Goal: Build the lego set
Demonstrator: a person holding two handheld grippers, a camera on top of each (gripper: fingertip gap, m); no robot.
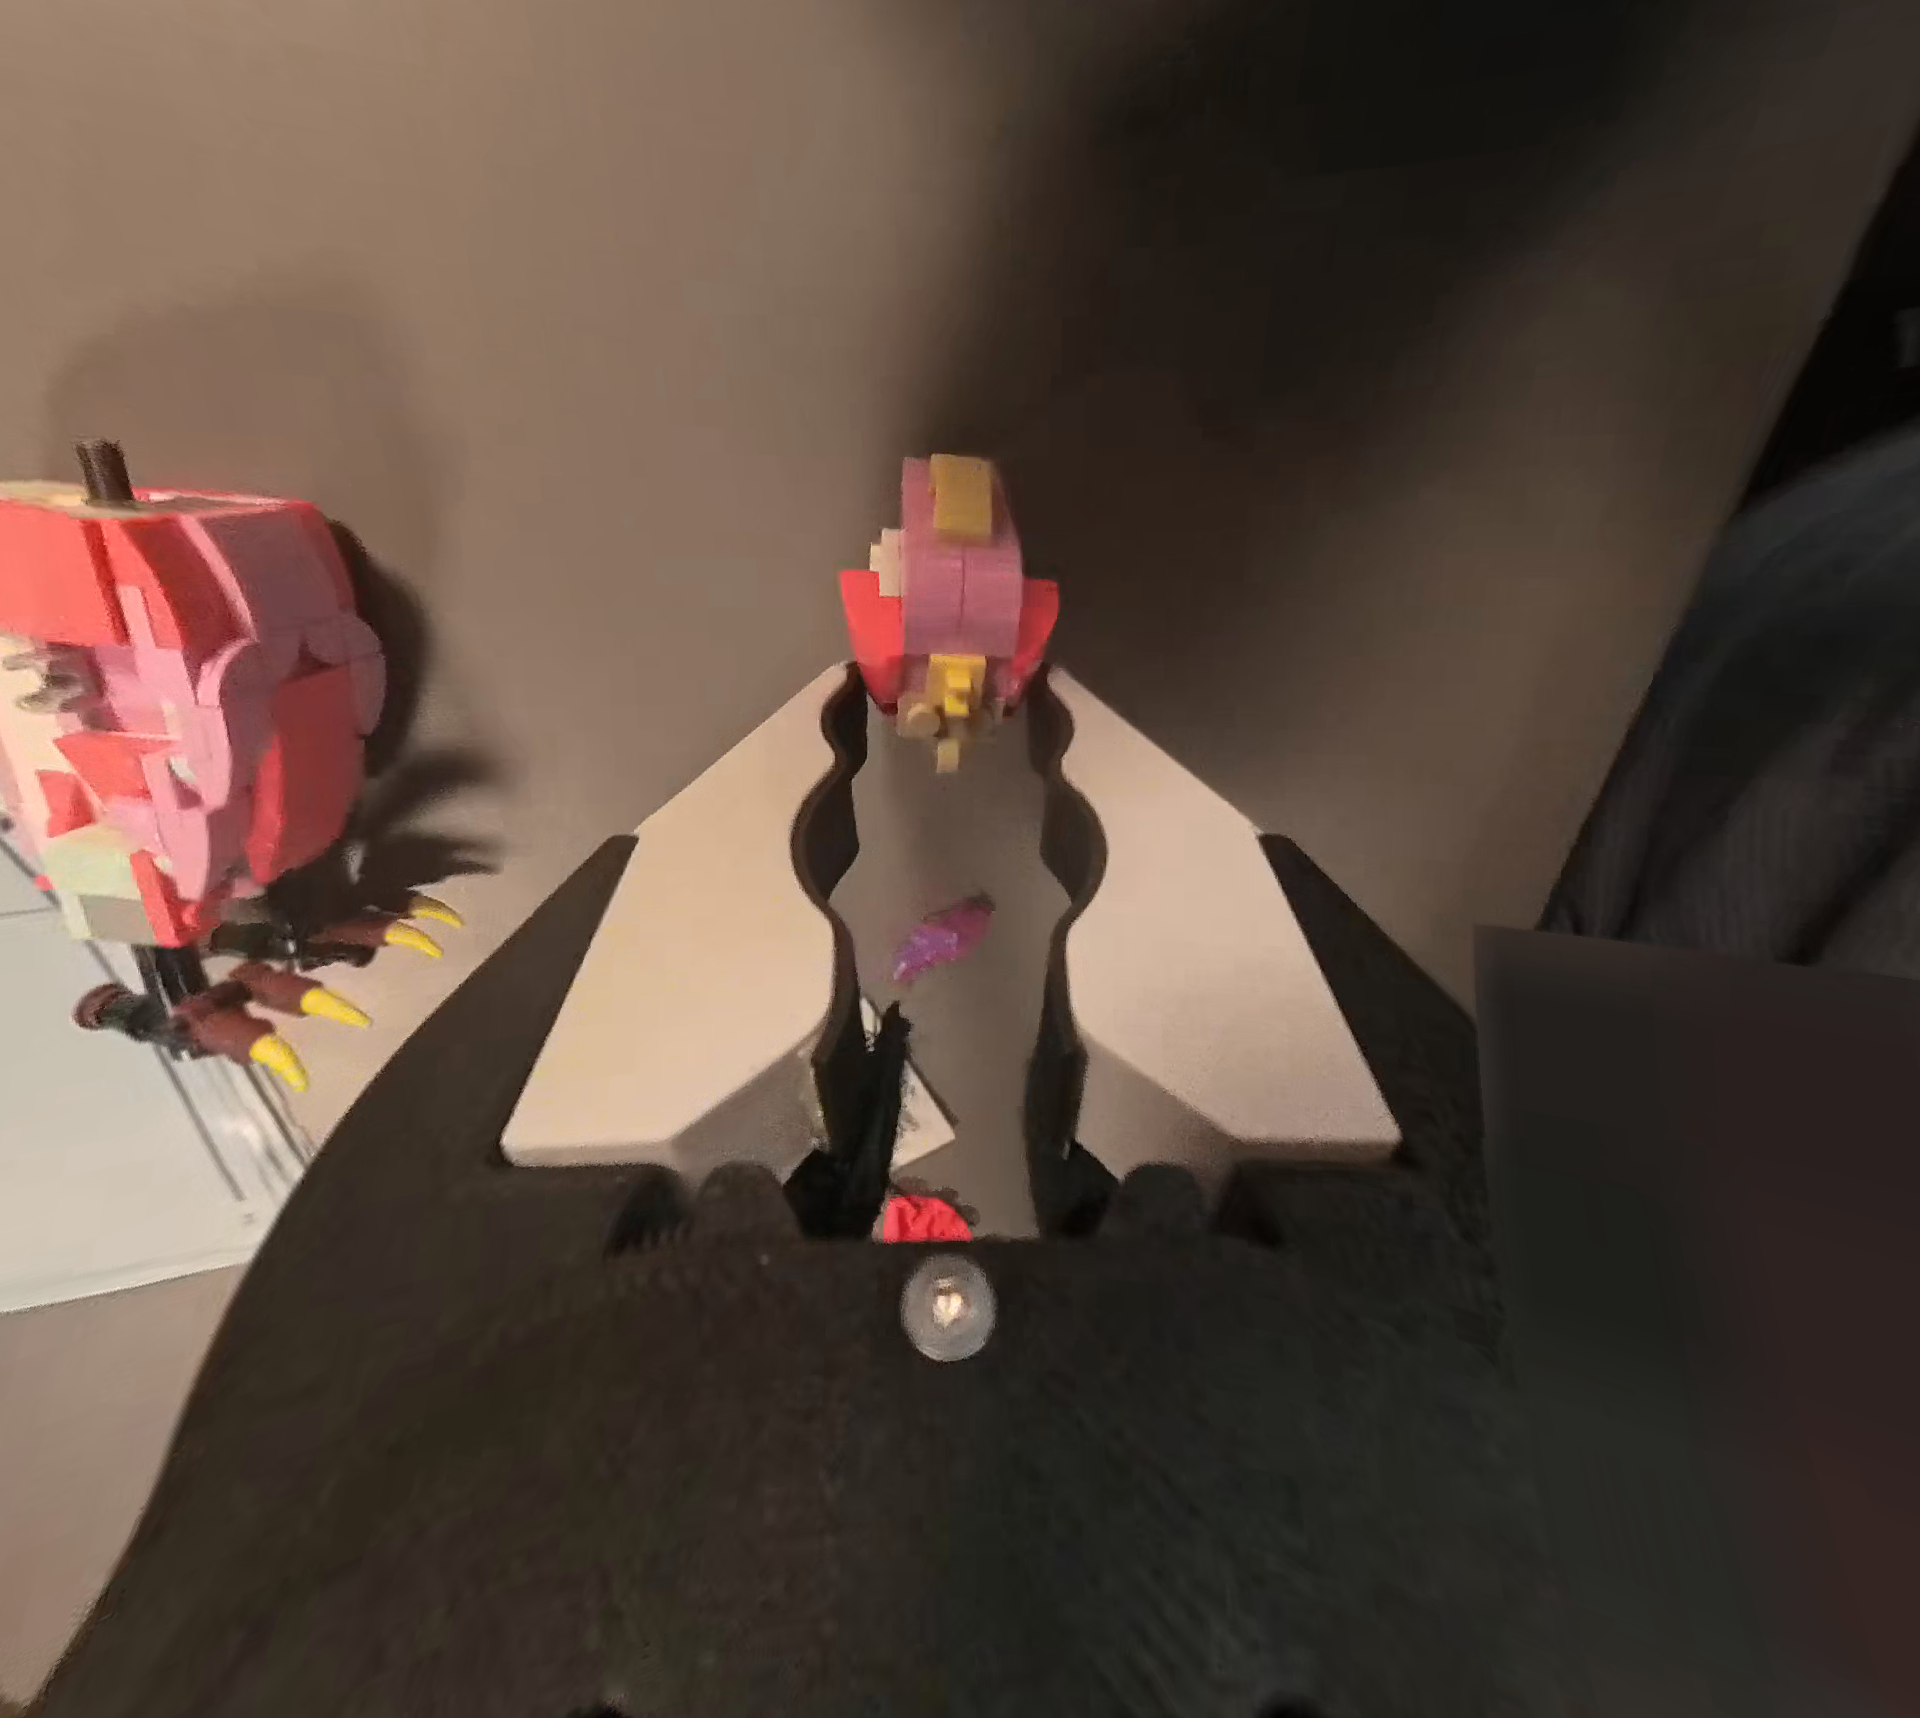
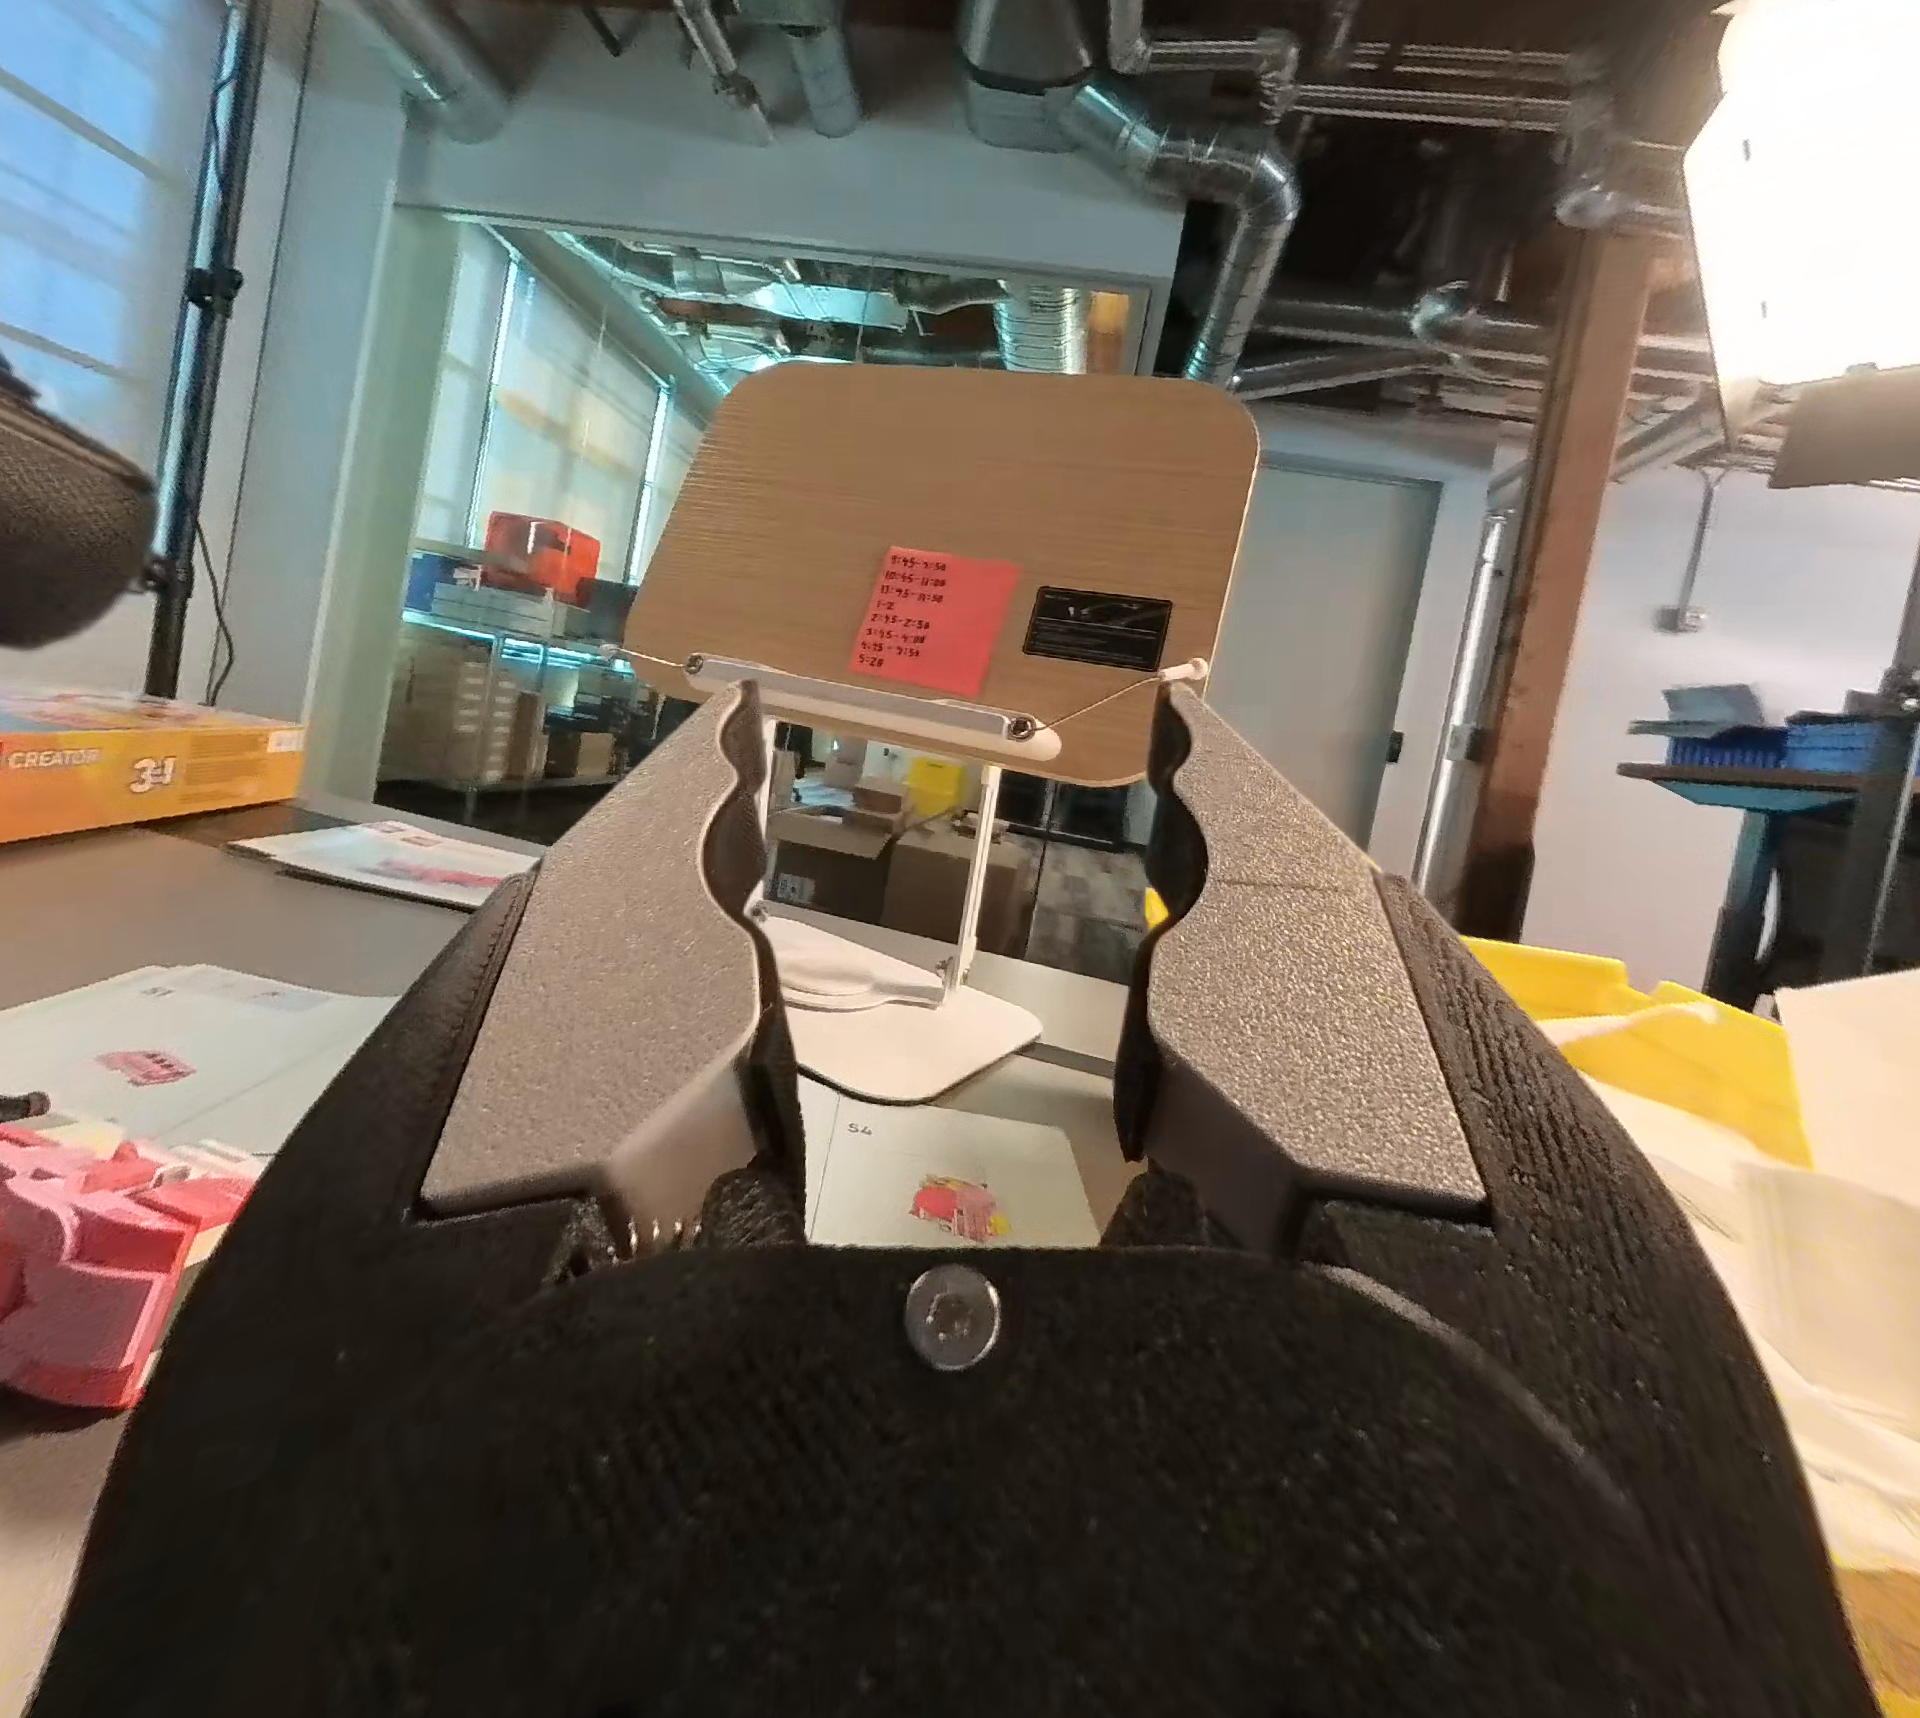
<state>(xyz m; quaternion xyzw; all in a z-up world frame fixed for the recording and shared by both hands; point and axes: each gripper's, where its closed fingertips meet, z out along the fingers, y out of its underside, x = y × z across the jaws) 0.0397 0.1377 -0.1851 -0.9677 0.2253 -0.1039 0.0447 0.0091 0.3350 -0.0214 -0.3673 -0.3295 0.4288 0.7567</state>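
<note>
My left gripper (image 1: pixel 954 692) is shut on a small toy-brick piece (image 1: pixel 956 598), pink with red sides and yellow studs, pinched at the fingertips above a grey table (image 1: pixel 727 214). A larger red and pink brick model (image 1: pixel 177 712) with dark legs and yellow claws stands to the left. A purple bit (image 1: pixel 940 936) lies on the table between the fingers. My right gripper (image 2: pixel 951 718) is open with nothing between its fingers, raised over the table and facing a wooden book stand (image 2: pixel 956 567). Part of a pink and red brick model (image 2: pixel 83 1242) shows at the lower left.
An instruction booklet (image 1: pixel 104 1149) lies under the model; a page (image 2: pixel 945 1180) lies below the right gripper. An orange toy box (image 2: pixel 135 764) sits far left. A yellow bin (image 2: pixel 1662 1045) and white papers (image 2: pixel 1849 1201) are at the right. A dark sleeve (image 1: pixel 1766 681) is at the right. The left gripper's tips are roughly 25 centimetres from the right gripper's.
</note>
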